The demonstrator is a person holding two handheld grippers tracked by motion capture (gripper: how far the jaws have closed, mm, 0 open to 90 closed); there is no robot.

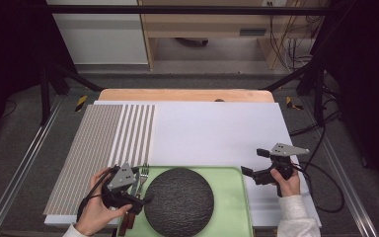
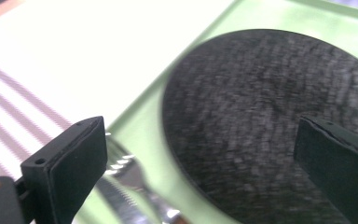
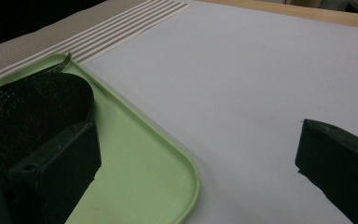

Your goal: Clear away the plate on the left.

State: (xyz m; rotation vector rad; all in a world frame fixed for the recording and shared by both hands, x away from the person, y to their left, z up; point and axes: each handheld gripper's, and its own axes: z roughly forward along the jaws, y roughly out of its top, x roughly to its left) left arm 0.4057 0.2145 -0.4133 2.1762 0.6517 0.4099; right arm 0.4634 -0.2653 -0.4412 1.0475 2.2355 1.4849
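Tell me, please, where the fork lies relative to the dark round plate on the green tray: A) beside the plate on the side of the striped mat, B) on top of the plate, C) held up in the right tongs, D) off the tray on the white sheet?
A: the high view shows the fork on the green tray beside the dark round plate, toward the striped mat, under the open left tongs.

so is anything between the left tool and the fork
Nothing visible. The left tool hangs open right over the fork, which lies on the green tray beside the dark round plate.
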